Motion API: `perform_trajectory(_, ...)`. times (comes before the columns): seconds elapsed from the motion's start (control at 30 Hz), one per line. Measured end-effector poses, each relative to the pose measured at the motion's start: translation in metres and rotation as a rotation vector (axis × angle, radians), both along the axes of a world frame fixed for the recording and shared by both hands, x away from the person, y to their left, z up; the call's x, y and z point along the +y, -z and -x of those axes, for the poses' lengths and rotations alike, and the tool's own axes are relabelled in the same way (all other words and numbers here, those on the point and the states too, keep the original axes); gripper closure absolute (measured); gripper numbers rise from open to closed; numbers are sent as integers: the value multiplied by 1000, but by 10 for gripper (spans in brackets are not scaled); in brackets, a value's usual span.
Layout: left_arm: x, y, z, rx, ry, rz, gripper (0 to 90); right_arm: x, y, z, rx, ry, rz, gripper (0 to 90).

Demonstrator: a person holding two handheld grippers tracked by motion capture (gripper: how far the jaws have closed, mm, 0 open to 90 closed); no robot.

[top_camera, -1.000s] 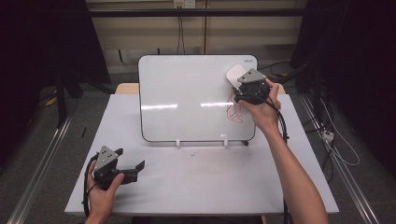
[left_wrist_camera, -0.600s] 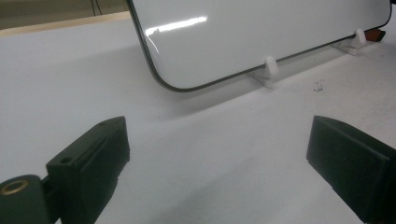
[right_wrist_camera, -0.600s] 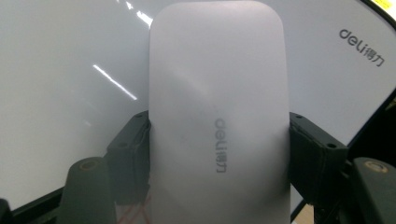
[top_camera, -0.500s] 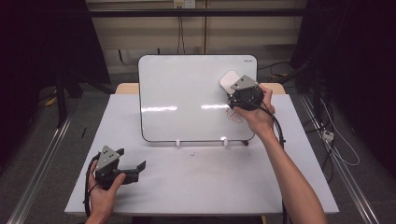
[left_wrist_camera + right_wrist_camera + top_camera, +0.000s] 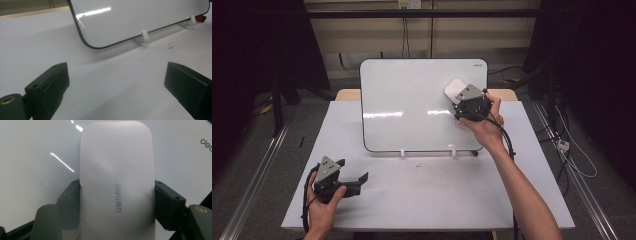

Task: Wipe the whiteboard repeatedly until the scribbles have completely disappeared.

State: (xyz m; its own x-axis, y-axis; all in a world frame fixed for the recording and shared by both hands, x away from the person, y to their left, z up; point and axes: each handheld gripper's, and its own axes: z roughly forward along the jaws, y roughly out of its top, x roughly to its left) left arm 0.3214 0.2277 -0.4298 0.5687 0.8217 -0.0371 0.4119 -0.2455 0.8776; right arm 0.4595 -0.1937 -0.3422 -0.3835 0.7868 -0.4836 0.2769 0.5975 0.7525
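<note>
white eraser (image 5: pixel 116 185) with grey lettering, glossy white whiteboard (image 5: pixel 412 100) edged black.

White eraser (image 5: pixel 116 187) flat against whiteboard (image 5: pixel 412 100)

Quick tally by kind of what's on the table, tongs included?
Whiteboard: 1
White eraser, clamped in the right tongs against the board: 1
White board feet: 2
Tongs, the left tongs open above the table: 2
Total: 6
</note>
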Motion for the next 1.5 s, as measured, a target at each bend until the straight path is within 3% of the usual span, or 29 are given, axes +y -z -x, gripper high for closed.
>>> perform_trajectory(0.53,3,0,1,-1,-9,6,58,-14,-13,-11,-10,26,-43,311)
perform_trajectory(0.8,4,-1,1,0,-8,5,58,-27,-26,-20,-21,71,-72,311)
perform_trajectory(1.2,4,-2,0,-7,-14,4,58,-22,-23,-18,-28,80,-63,311)
perform_trajectory(1.5,3,-1,0,-5,-8,5,58,0,-9,-10,-34,31,-38,311)
